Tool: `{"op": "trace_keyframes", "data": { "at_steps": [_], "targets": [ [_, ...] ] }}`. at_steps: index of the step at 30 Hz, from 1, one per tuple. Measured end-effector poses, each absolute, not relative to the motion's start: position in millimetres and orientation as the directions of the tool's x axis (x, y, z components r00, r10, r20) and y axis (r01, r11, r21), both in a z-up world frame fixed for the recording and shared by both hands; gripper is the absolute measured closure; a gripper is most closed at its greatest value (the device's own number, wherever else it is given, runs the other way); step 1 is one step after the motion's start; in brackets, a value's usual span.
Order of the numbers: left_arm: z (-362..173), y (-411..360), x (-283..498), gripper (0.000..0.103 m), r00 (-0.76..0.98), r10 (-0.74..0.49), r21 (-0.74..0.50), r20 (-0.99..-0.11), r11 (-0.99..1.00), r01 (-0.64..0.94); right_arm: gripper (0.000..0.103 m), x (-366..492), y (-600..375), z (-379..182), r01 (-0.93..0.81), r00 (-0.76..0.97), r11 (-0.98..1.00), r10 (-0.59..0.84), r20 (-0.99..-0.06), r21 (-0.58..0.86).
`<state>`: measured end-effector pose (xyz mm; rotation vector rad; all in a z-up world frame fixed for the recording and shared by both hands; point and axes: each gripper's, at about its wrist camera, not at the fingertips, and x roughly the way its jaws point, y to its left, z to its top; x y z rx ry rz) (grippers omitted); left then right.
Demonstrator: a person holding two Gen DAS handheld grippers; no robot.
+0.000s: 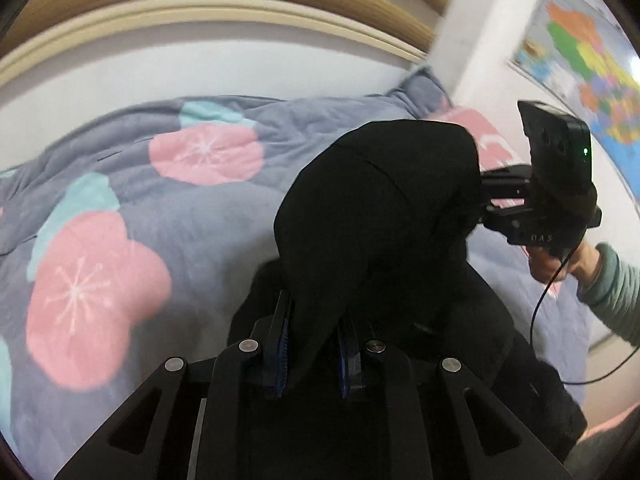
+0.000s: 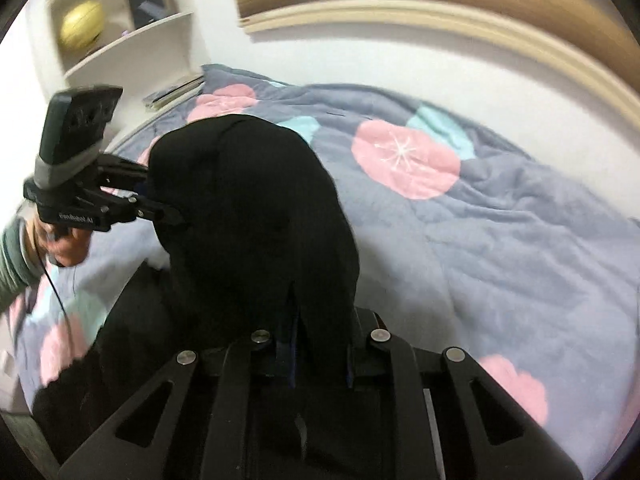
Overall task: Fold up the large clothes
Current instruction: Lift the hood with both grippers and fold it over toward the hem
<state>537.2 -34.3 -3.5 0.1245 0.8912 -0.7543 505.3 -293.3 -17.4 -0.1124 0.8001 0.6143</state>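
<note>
A large black garment (image 1: 380, 208) hangs lifted above the bed, bunched into a hump between both grippers. My left gripper (image 1: 314, 344) is shut on one gathered edge, with the cloth pinched between its blue-padded fingers (image 1: 282, 344). In the right wrist view the same black garment (image 2: 256, 208) runs down into my right gripper (image 2: 320, 344), which is shut on it too. Each gripper also shows in the other's view: the right gripper (image 1: 486, 196) bites the cloth's far right side, and the left gripper (image 2: 160, 194) its left side. The garment's lower part trails onto the bed.
Beneath lies a grey-blue quilt (image 1: 200, 232) with pink flowers, backed by a curved wooden headboard (image 1: 240, 12). A coloured map (image 1: 580, 60) hangs on the right wall. White shelves with a yellow ball (image 2: 80, 30) stand at the left. A hand in a green sleeve (image 1: 616, 284) and a cable (image 1: 536, 312) are near.
</note>
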Motion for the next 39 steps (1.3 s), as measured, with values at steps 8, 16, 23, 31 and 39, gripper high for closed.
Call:
{"op": "trace_keyframes", "data": {
  "at_steps": [8, 16, 23, 31, 39],
  "targets": [
    [-37, -38, 403, 0.084, 0.266, -0.514, -0.235, -0.815, 0.714, 0.660, 0.083, 376, -293, -47, -0.520, 0.450, 0.835, 0.447, -0.773, 0.181],
    [-86, -18, 337, 0.081, 0.163, -0.431, -0.284, -0.888, 0.790, 0.543, 0.075, 321, -286, -98, -0.413, 0.315, 0.878, 0.387, -0.867, 0.243],
    [-13, 14, 355, 0.072, 0.267, -0.482, -0.307, -0.835, 0.809, 0.502, 0.032, 325, -323, -47, -0.378, 0.377, 0.895, 0.383, -0.843, 0.237],
    [39, -28, 410, 0.048, 0.366, -0.623, -0.440, -0.691, 0.765, 0.471, 0.030, 370, -314, 9, -0.275, 0.476, 0.906, 0.419, -0.773, 0.321],
    [-80, -68, 402, 0.048, 0.122, -0.563, -0.504, -0.817, 0.801, 0.322, 0.030, 383, -253, -108, -0.110, 0.238, 0.918, 0.396, -0.887, 0.380]
  ]
}}
